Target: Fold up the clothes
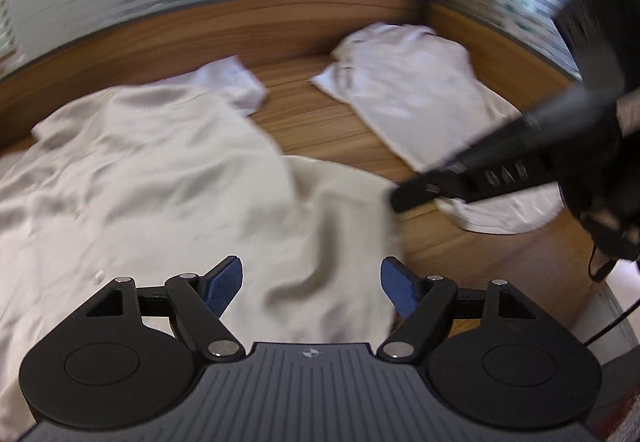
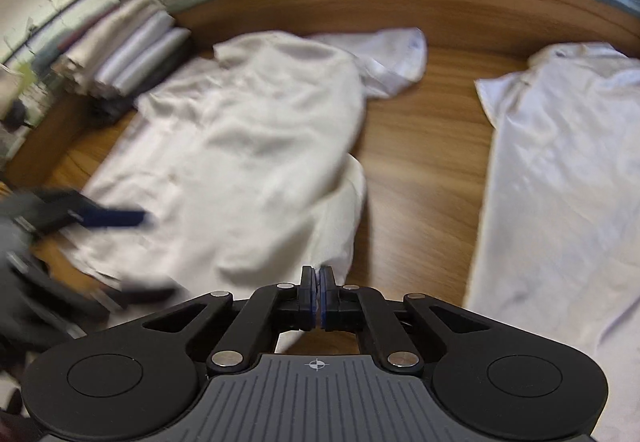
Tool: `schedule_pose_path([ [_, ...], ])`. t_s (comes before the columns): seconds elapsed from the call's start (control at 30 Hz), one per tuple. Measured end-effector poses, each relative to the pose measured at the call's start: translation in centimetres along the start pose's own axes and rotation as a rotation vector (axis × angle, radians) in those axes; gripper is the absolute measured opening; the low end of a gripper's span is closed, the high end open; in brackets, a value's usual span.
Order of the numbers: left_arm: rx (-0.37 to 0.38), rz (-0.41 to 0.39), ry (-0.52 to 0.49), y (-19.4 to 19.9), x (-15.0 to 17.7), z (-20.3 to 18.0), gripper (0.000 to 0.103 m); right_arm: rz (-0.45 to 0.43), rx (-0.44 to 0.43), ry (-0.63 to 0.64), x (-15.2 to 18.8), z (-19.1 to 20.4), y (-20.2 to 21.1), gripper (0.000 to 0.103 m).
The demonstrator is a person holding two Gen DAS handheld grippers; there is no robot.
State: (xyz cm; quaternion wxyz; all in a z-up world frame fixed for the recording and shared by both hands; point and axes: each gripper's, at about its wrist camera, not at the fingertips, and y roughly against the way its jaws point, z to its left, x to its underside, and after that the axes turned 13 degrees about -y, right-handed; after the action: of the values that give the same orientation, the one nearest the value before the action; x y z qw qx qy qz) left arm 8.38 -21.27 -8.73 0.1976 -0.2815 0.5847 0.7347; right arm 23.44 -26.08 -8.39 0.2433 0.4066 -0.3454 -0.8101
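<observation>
A cream button shirt [image 1: 160,178] [image 2: 248,130] lies spread on the wooden table [image 1: 328,122] [image 2: 420,170], its right edge folded over. My left gripper [image 1: 312,286] hovers open just above the shirt's near hem, blue pads wide apart; the right wrist view shows it blurred at the left [image 2: 140,256]. My right gripper [image 2: 319,294] is shut, with the cream shirt's right hem pinched between its pads. In the left wrist view the right gripper [image 1: 404,198] reaches in from the right to that hem corner.
A second white shirt [image 1: 408,90] [image 2: 560,162] lies flat at the right. A white sleeve [image 1: 236,82] [image 2: 392,58] pokes out behind the cream shirt. Folded clothes [image 2: 132,50] are stacked at the far left. A raised wooden rim and striped glass bound the table.
</observation>
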Motion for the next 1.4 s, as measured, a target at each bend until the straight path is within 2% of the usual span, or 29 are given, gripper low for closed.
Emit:
schedule_pose_path([
  [0.13,-0.008,-0.023,-0.057,-0.9,-1.3,-1.8,0.081,0.014,-0.066,0.004,-1.2,2.2,0.9,0.004],
  [0.2,-0.047,-0.033,-0.100,-1.0,-1.6,-2.0,0.081,0.022,-0.089,0.006,-1.7,3.1,1.0,0.004],
  [0.27,-0.080,-0.038,-0.134,-1.1,-1.7,-2.0,0.074,0.018,-0.111,0.013,-2.2,4.0,1.1,0.004],
  [0.3,-0.091,-0.034,-0.141,-1.1,-1.6,-1.7,0.056,0.014,-0.120,0.017,-2.4,4.3,1.3,0.004],
  [0.33,-0.095,-0.026,-0.143,-1.1,-1.5,-1.3,0.028,0.007,-0.128,0.019,-2.6,4.6,1.4,0.004],
  [0.4,-0.103,-0.013,-0.138,-1.0,-1.1,-0.5,0.004,-0.009,-0.142,0.020,-3.1,5.0,1.5,0.004],
  [0.53,-0.128,-0.025,-0.084,0.2,-0.6,1.8,0.004,-0.044,-0.145,0.039,-3.3,5.1,1.8,0.008],
  [0.73,-0.139,-0.033,0.025,1.6,-0.9,5.4,0.004,-0.086,-0.020,0.145,-1.4,4.5,1.7,0.012],
  [0.8,-0.138,-0.033,0.055,2.2,-1.4,5.9,0.004,-0.095,0.014,0.178,-0.6,4.5,1.6,0.017],
  [0.87,-0.135,-0.033,0.071,2.6,-1.6,6.3,0.004,-0.095,0.016,0.204,0.5,4.9,1.1,0.031],
  [0.93,-0.129,-0.036,0.079,2.9,-1.9,6.5,0.004,-0.099,0.001,0.233,1.3,5.7,0.7,0.033],
  [1.1,-0.125,-0.037,0.070,3.2,-2.4,6.4,0.004,-0.104,-0.010,0.317,1.9,8.1,-1.1,0.033],
  [1.23,-0.120,-0.038,0.073,3.2,-2.5,6.4,0.004,-0.133,0.048,0.351,1.8,9.3,-2.8,0.033],
  [1.3,-0.124,-0.038,0.080,3.2,-2.4,6.4,0.005,-0.154,0.067,0.356,1.7,9.5,-3.4,0.030],
  [1.33,-0.129,-0.039,0.080,3.3,-2.3,6.4,0.007,-0.163,0.077,0.355,1.6,9.5,-3.5,0.013],
  [1.37,-0.143,-0.040,0.075,3.3,-2.2,6.3,0.007,-0.167,0.085,0.351,1.5,9.4,-3.6,0.005],
  [1.4,-0.156,-0.040,0.068,3.4,-2.0,6.3,0.012,-0.174,0.098,0.340,1.3,9.2,-3.5,0.005],
])
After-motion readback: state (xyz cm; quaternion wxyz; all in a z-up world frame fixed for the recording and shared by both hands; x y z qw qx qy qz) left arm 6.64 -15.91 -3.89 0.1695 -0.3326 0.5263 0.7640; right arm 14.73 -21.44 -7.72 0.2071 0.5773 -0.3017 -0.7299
